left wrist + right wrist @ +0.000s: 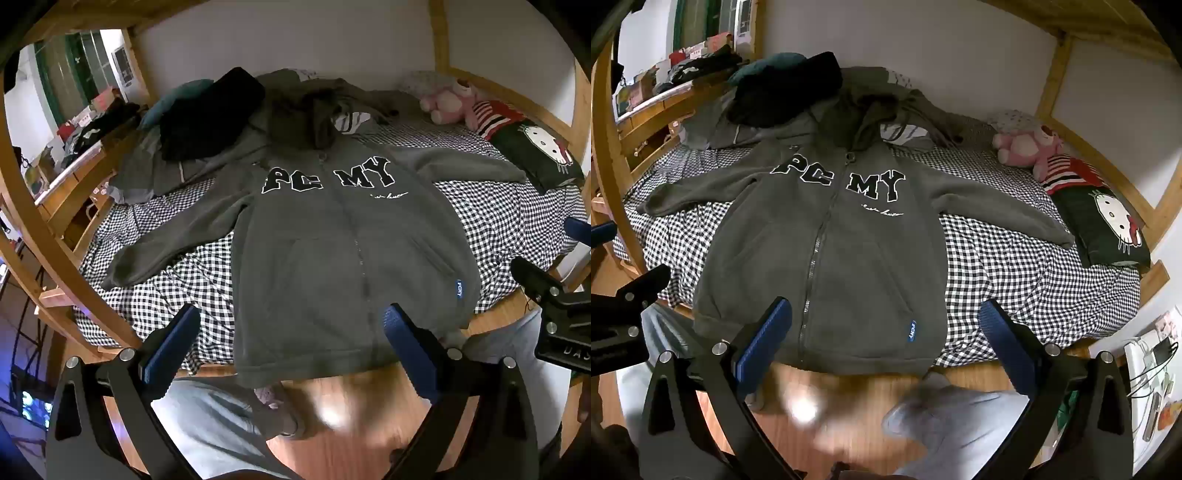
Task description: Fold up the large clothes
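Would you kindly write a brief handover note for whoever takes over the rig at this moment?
Left claw: open, empty, above the hoodie's hem.
Right claw: open, empty, also over the hem.
Grey zip hoodie: lies front up and zipped on the checked bedsheet, both sleeves spread out to the sides, hem at the near edge of the bed, hood at the far end by a pile of other clothes.
Done: hoodie laid flat.
Left: every fold; none has been made yet. Probably start with the sleeves.
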A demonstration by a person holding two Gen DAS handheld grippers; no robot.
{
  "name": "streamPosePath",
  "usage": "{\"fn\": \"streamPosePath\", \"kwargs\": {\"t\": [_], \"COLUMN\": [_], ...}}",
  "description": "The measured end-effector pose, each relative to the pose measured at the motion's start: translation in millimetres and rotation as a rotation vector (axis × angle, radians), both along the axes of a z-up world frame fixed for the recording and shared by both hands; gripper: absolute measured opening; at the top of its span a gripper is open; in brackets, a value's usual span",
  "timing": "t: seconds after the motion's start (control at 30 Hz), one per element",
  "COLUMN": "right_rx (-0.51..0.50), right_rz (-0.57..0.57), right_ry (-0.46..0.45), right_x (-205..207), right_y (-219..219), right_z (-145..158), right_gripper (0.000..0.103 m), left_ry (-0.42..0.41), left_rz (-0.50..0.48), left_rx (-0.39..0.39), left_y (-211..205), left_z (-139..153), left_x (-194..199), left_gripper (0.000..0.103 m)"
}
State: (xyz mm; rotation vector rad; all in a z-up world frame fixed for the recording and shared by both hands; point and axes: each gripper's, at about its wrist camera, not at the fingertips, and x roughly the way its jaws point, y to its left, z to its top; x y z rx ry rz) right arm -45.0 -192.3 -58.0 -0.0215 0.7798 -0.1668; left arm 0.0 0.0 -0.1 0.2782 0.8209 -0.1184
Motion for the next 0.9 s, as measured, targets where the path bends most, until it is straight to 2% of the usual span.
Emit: {"fn": "streamPosePath", "kwargs": {"t": [0.9], "right_rx": [-0.004], "right_rz": [0.002], "right_ry": [0.003], "right_x": [0.4], "right_y": [3.2], "right_z": [-2.9], "right_gripper": [0.1], "left_ry": [0.002], "left_rz": [-0.002], "left_rx": [0.009], "left_y": [-1.1], "left_z": [-4.5], "left_x": [0.1], "left_gripper": [0.097]}}
